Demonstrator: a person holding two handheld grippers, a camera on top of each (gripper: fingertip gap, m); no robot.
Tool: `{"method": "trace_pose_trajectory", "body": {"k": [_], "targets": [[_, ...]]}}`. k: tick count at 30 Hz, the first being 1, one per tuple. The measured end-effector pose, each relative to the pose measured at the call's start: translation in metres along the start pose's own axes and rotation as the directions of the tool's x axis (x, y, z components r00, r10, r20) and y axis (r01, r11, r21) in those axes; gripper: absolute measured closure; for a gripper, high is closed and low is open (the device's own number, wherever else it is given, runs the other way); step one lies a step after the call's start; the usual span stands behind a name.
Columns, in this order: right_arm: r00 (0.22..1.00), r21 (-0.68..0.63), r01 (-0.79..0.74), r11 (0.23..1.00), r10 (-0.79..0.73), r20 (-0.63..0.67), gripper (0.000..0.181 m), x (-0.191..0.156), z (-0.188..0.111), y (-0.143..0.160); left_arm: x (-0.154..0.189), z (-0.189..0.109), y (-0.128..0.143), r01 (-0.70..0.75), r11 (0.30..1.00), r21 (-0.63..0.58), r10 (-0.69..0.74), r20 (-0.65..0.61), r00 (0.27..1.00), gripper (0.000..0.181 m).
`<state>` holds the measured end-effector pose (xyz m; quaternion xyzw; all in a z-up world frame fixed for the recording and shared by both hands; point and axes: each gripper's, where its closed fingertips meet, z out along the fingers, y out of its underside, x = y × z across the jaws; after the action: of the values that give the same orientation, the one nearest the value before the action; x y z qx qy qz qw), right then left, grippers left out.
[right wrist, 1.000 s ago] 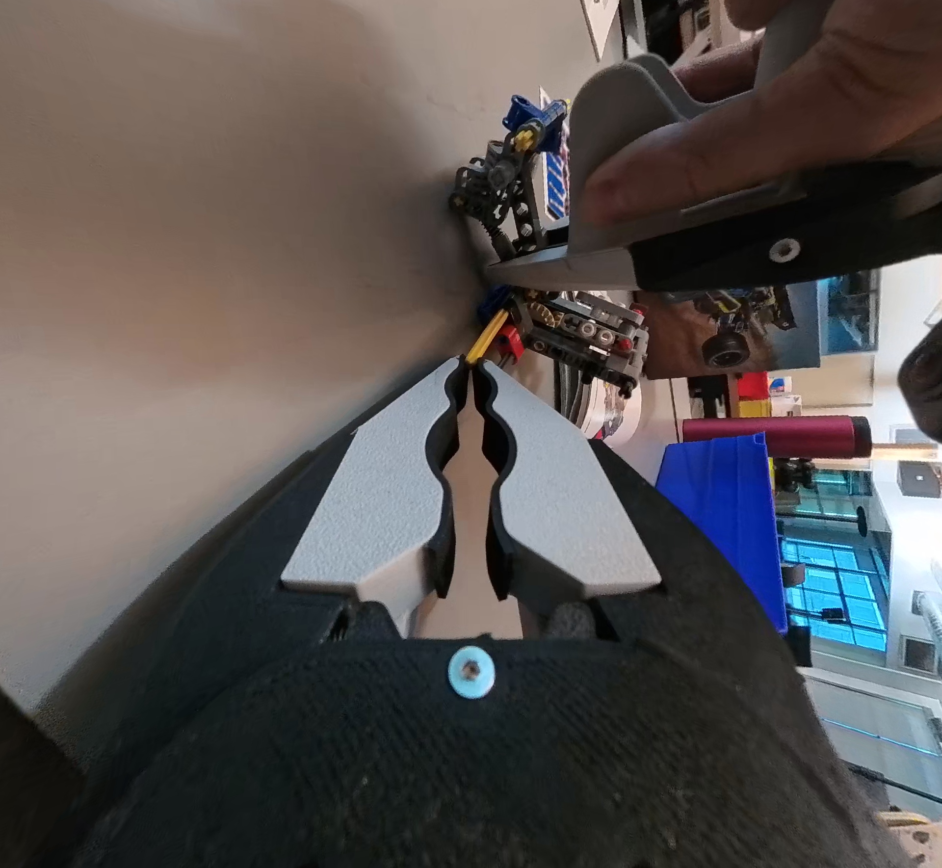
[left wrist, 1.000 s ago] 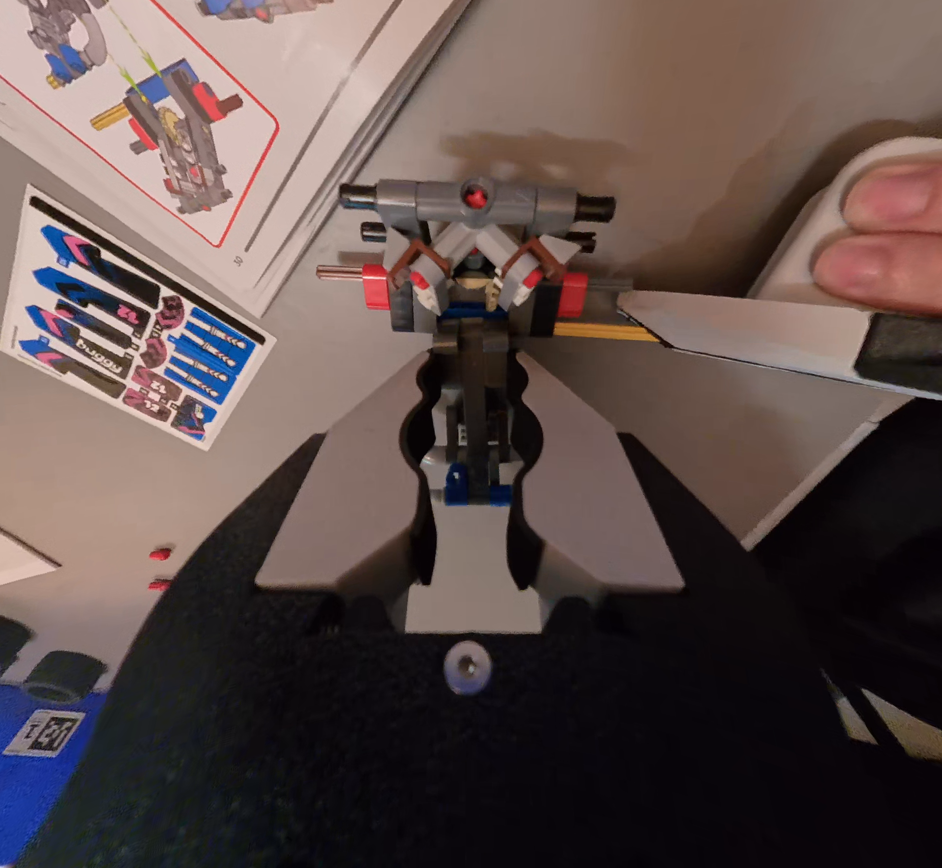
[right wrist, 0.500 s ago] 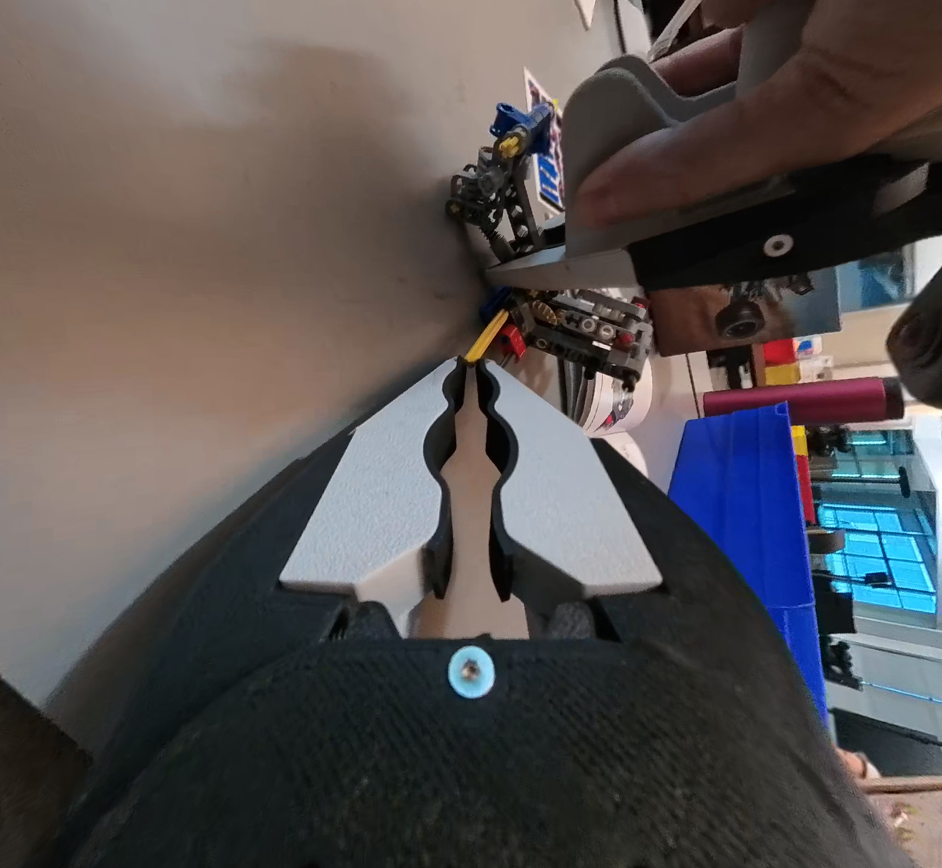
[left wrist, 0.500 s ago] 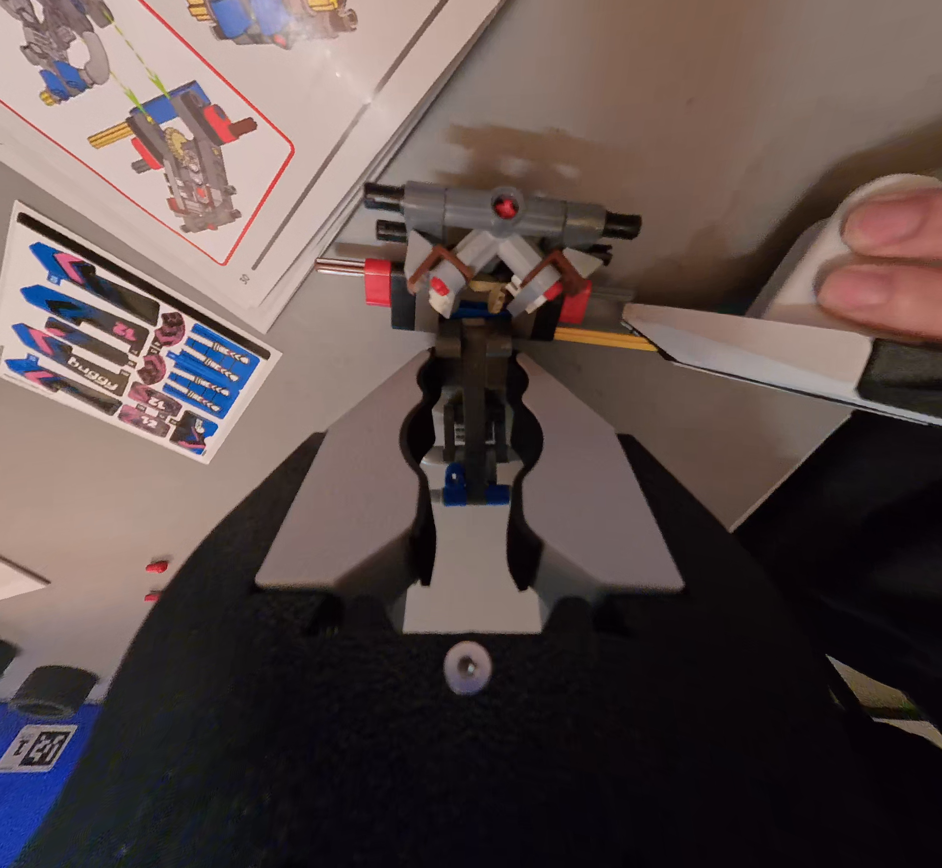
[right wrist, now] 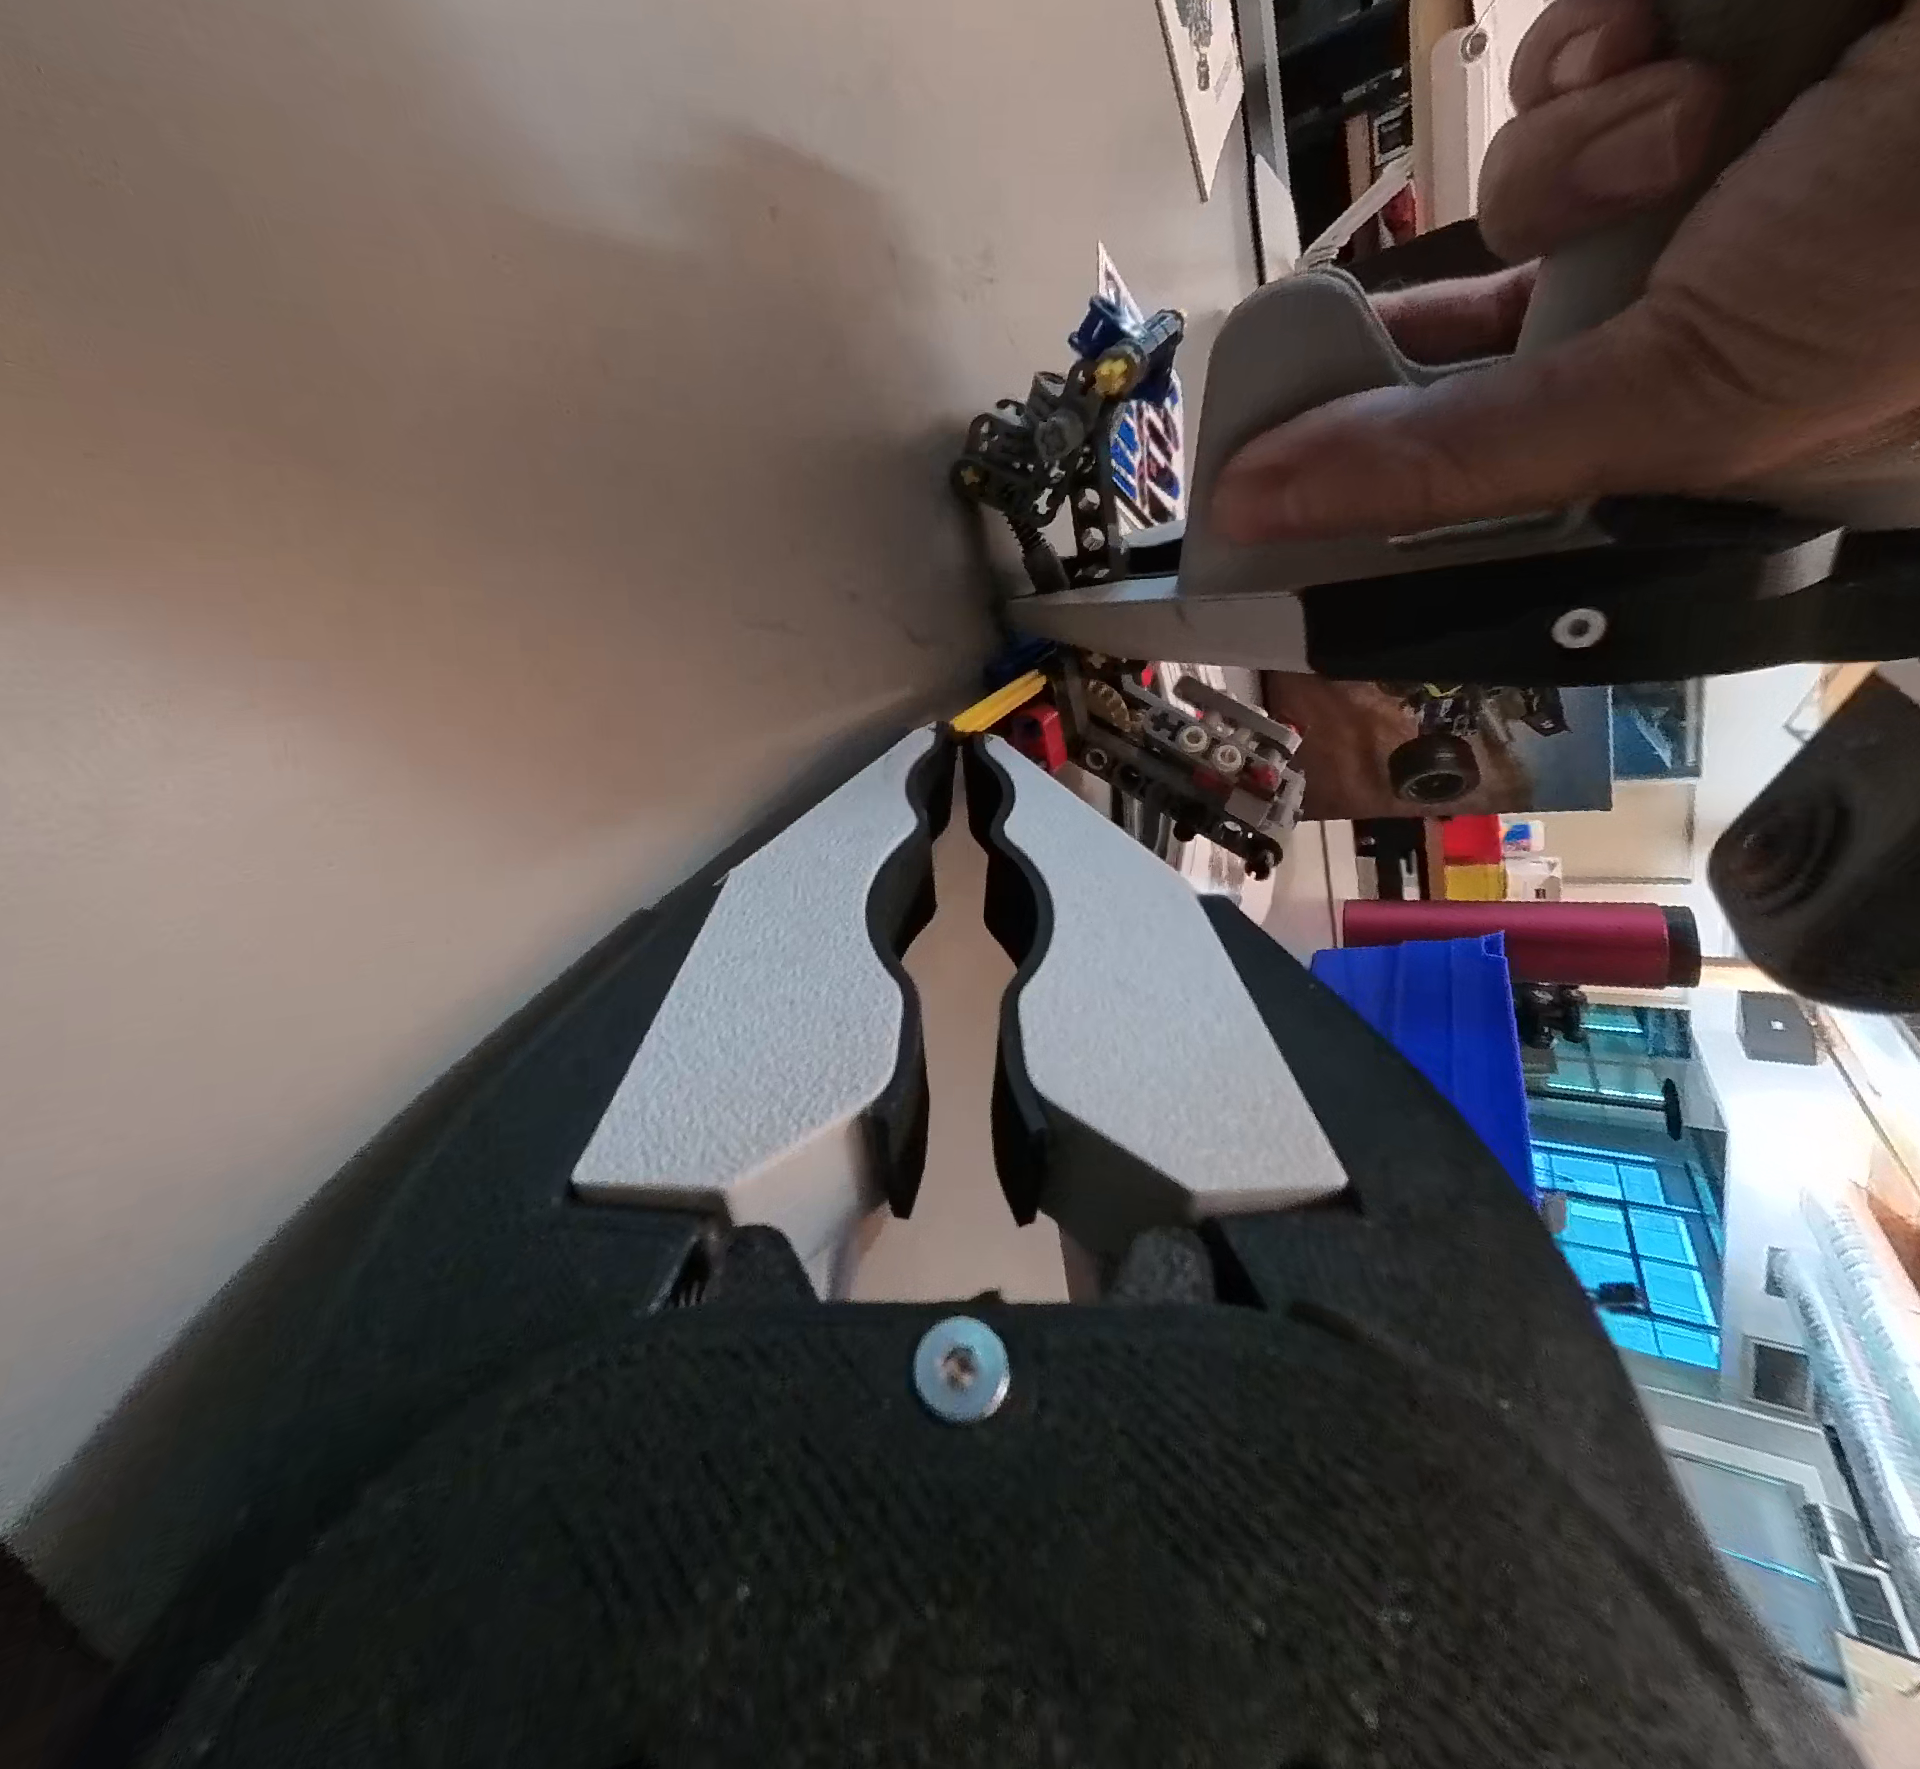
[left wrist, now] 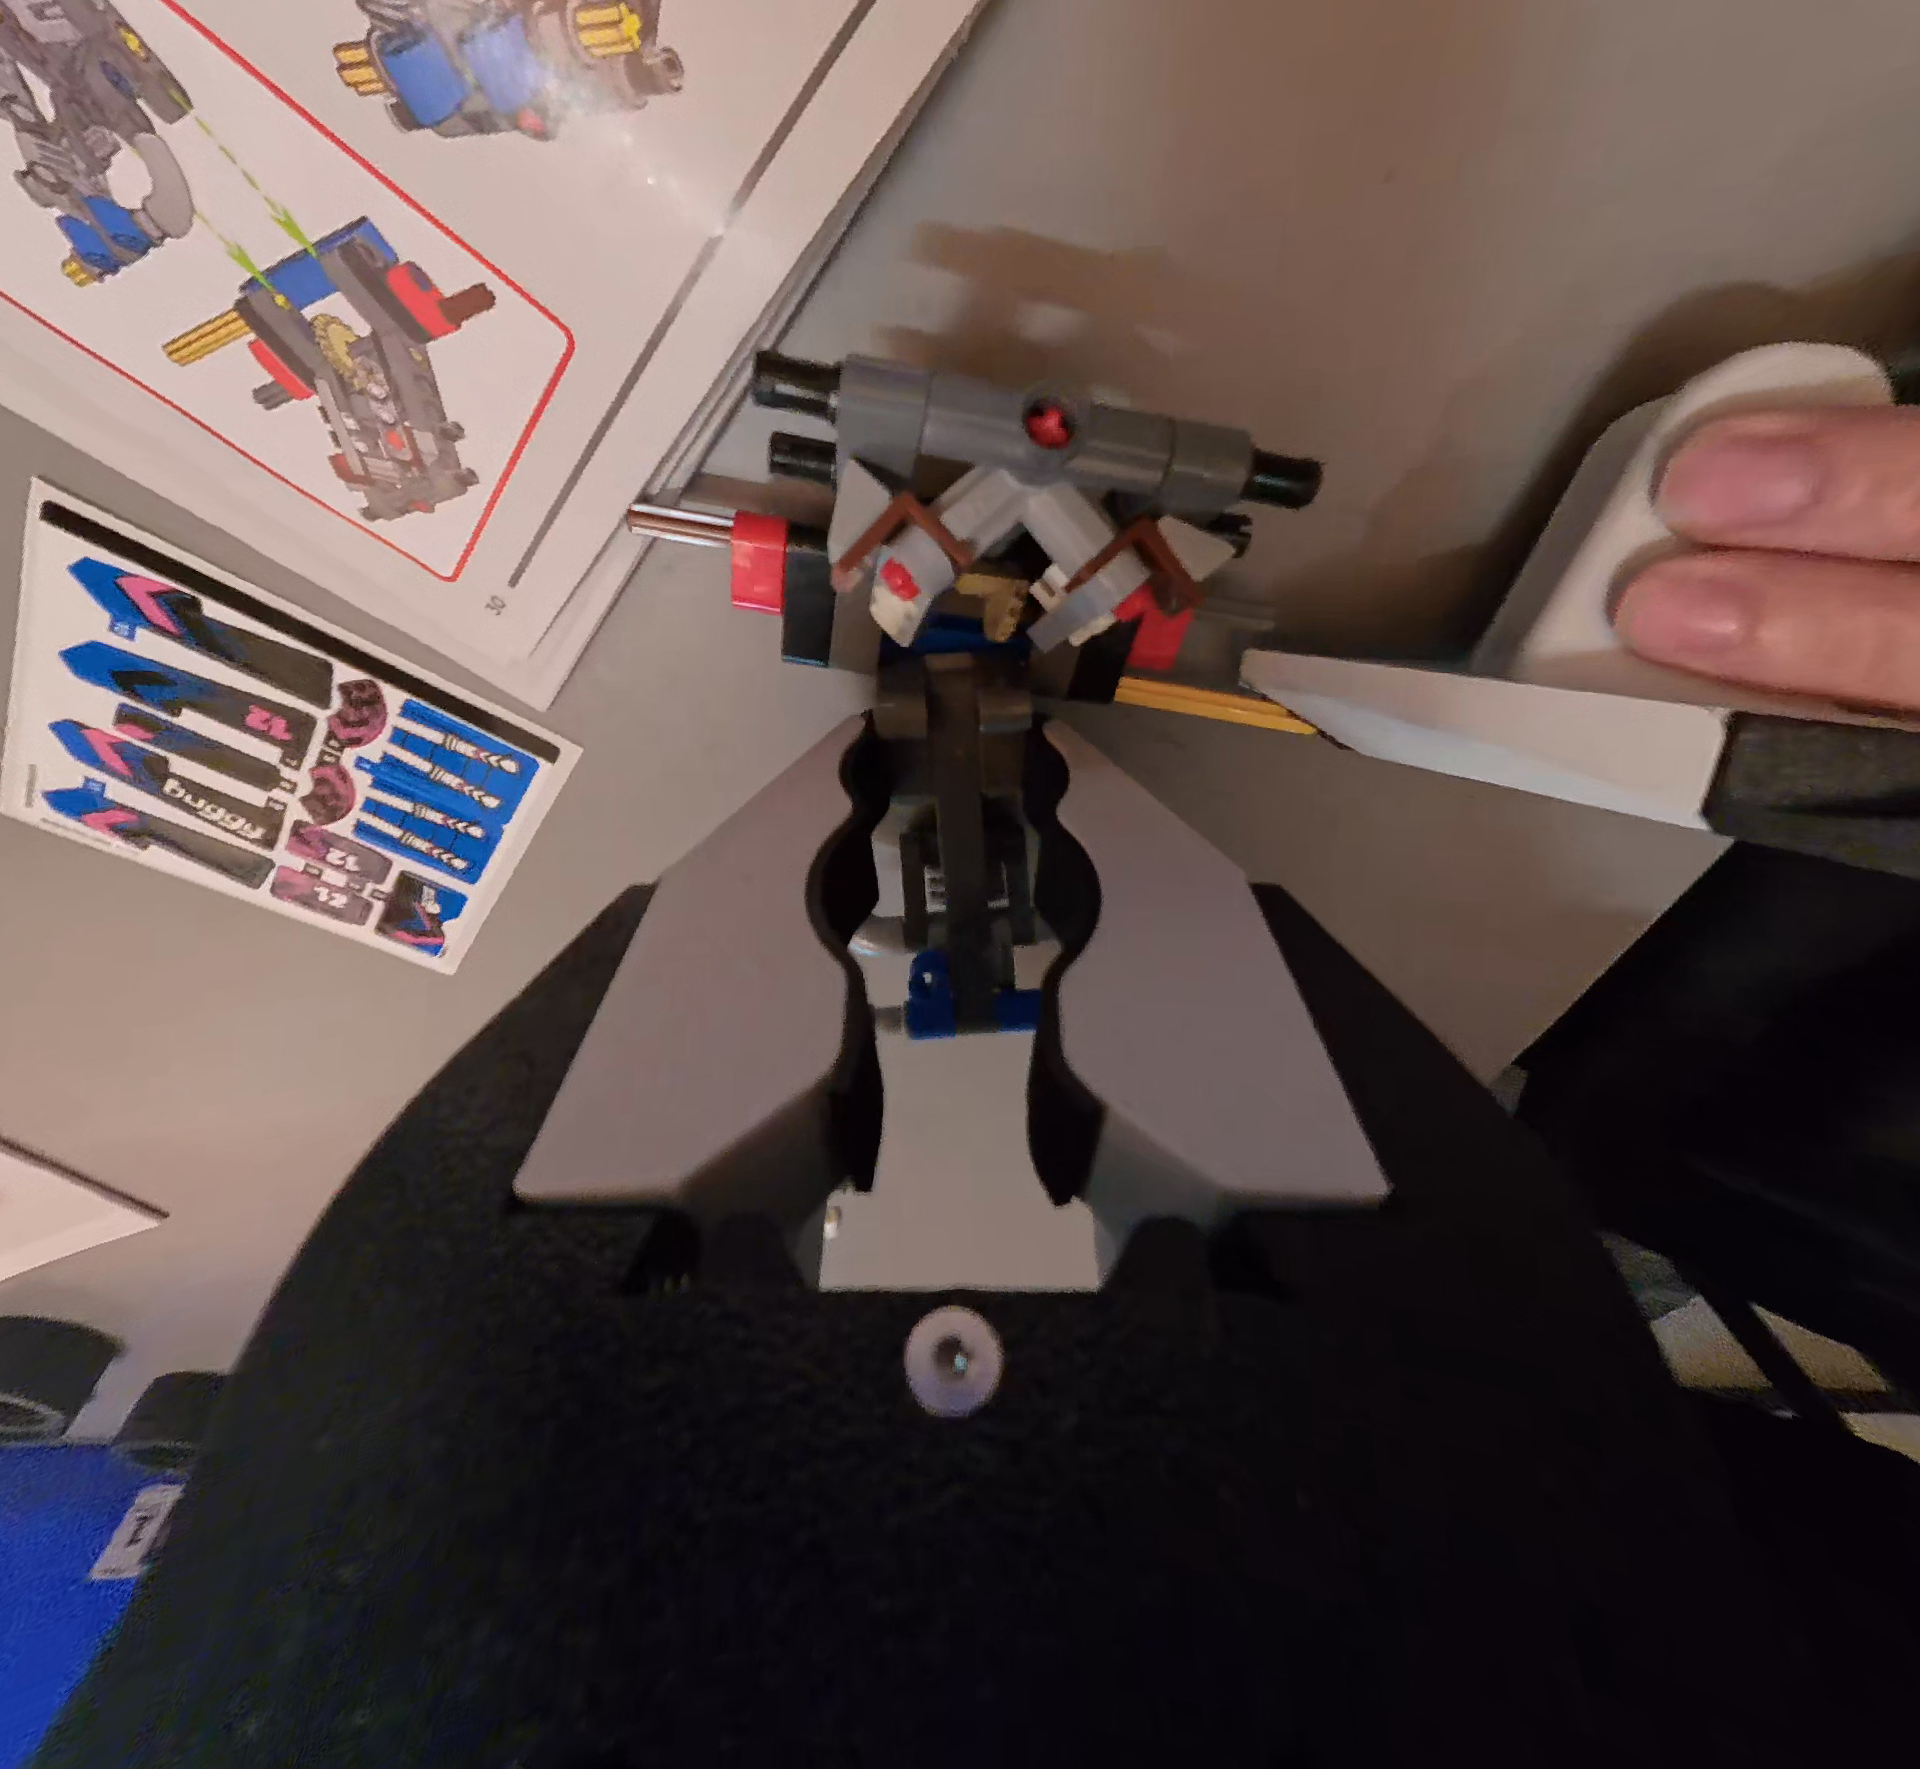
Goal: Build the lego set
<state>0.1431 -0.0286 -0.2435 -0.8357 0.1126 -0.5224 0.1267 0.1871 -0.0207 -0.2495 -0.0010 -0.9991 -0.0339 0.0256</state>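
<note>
My left gripper (left wrist: 951, 732) is shut on the dark stem of a grey, red and black lego model (left wrist: 1023, 524), which it holds against the grey table. A yellow axle (left wrist: 1210, 706) sticks out of the model's right side. My right gripper (left wrist: 1455, 732) comes in from the right and is shut on the end of that axle. In the right wrist view my right gripper (right wrist: 961, 737) pinches the yellow axle (right wrist: 992, 706) at its fingertips. The model (right wrist: 1174, 753) lies just beyond, and the left gripper (right wrist: 1247, 618), held by a hand, clamps it from the right.
An open instruction booklet (left wrist: 416, 161) lies at the upper left, with a sticker sheet (left wrist: 260, 763) below it. A blue bin (right wrist: 1434, 1023) and black tyres (left wrist: 52, 1356) are near the left gripper's base. A red cylinder (right wrist: 1507, 930) lies past the bin.
Both grippers and the model have shifted together toward the instruction booklet. Both grips are unchanged.
</note>
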Motion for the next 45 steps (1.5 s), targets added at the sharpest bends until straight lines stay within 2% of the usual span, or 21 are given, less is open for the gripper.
{"method": "trace_pose_trajectory", "body": {"k": [1, 7, 15, 17, 19, 22, 25, 29, 32, 36, 37, 45], "targets": [[1.0, 0.001, -0.013, 1.0, 0.013, 0.003, 0.18, 0.0, 0.0, 0.0, 0.0, 0.0, 0.0, -0.009, 1.0, -0.005, 0.009, 0.004, 1.0, 0.158], [0.999, 0.007, -0.053, 0.999, 0.053, 0.003, 0.181, 0.001, 0.001, 0.001, -0.002, 0.0, -0.001, -0.07, 0.997, 0.015, 0.07, 0.002, 0.998, 0.158], [0.997, 0.014, -0.072, 0.997, 0.072, 0.022, 0.181, 0.001, 0.003, 0.0, -0.005, 0.0, -0.004, -0.173, 0.984, -0.029, 0.174, 0.048, 0.984, 0.158], [0.997, -0.007, -0.082, 0.997, 0.082, 0.001, 0.181, 0.005, 0.005, 0.004, 0.0, 0.001, -0.007, -0.215, 0.977, -0.013, 0.215, 0.025, 0.976, 0.158], [0.993, -0.024, -0.108, 0.994, 0.109, 0.041, 0.181, 0.004, 0.006, 0.008, 0.005, 0.001, -0.009, -0.238, 0.971, -0.005, 0.238, 0.01, 0.971, 0.158], [1.0, 0.046, -0.025, 0.999, 0.025, -0.004, 0.181, 0.0, 0.0, -0.003, 0.011, 0.002, -0.01, -0.26, 0.966, 0.0, 0.26, 0.002, 0.966, 0.158], [0.999, 0.04, -0.029, 0.999, 0.03, -0.02, 0.181, 0.002, -0.001, -0.001, 0.01, 0.002, -0.009, -0.24, 0.97, -0.047, 0.241, 0.007, 0.971, 0.158], [0.998, 0.141, -0.045, 0.989, 0.051, -0.04, 0.181, 0.0, -0.022, -0.008, 0.01, 0.002, -0.009, -0.256, 0.963, -0.081, 0.258, 0.014, 0.966, 0.158], [0.999, 0.204, -0.012, 0.979, 0.02, -0.037, 0.172, -0.004, -0.03, -0.02, 0.009, 0.002, -0.009, -0.265, 0.96, -0.088, 0.268, 0.03, 0.963, 0.158], [0.999, 0.154, 0.012, 0.988, -0.005, -0.044, 0.171, -0.004, -0.018, -0.024, 0.008, 0.002, -0.009, -0.293, 0.951, -0.095, 0.298, 0.046, 0.953, 0.158], [1.0, 0.13, 0.013, 0.991, -0.011, -0.018, 0.176, -0.007, -0.015, -0.022, 0.008, 0.002, -0.009, -0.299, 0.949, -0.095, 0.305, 0.052, 0.951, 0.158], [1.0, 0.155, 0.008, 0.988, -0.005, -0.024, 0.181, -0.008, -0.013, -0.026, 0.007, 0.002, -0.011, -0.464, 0.885, -0.023, 0.464, 0.098, 0.88, 0.157]]}}
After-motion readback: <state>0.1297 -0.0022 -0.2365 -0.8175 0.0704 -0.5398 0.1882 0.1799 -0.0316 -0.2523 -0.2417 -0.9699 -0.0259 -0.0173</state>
